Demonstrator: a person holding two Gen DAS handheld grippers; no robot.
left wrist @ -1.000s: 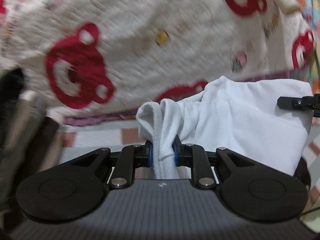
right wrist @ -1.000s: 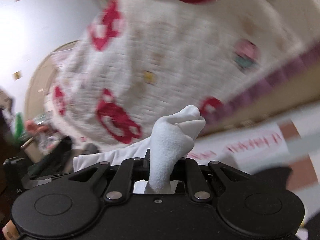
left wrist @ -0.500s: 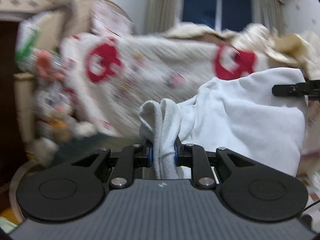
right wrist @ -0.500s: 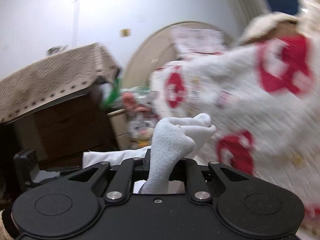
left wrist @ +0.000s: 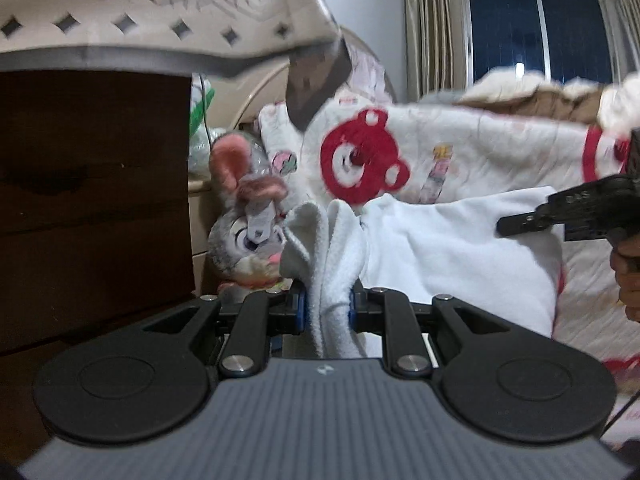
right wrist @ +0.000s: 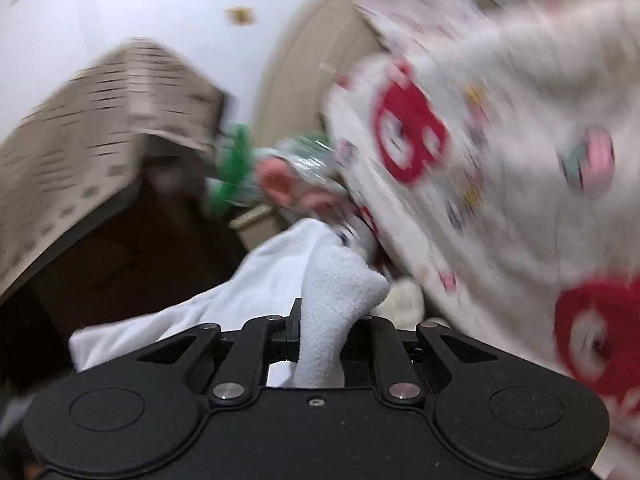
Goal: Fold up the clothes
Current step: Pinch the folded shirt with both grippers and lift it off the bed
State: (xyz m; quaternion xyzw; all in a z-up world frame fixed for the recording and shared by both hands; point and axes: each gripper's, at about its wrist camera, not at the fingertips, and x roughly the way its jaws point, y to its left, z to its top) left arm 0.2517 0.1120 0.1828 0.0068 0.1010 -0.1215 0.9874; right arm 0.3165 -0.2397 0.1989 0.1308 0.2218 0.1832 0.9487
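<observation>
Behind both of my grippers lies a bed covered by a white quilt (left wrist: 460,160) printed with red bear faces; a dark window (left wrist: 536,28) with beige curtains stands above it in the left wrist view. To the left is a dark wooden cabinet (left wrist: 92,200) draped with a beige patterned cloth (left wrist: 160,4), and beside it a grey plush rabbit (left wrist: 248,232) with pink ears leans by the quilt. No container shows in either view. Left gripper (left wrist: 325,308): the jaws are closed on a bunched edge of the white fleece garment (left wrist: 448,256), which stands up between the blue pads and spreads rightward, held up in front of the quilt. Right gripper (right wrist: 322,340): the jaws are pinched on another gathered fold of the same garment (right wrist: 332,300), the cloth trailing away to its left. In the left wrist view my right gripper's black tip (left wrist: 568,212) meets the garment's far upper edge. The right wrist view is motion-blurred.
</observation>
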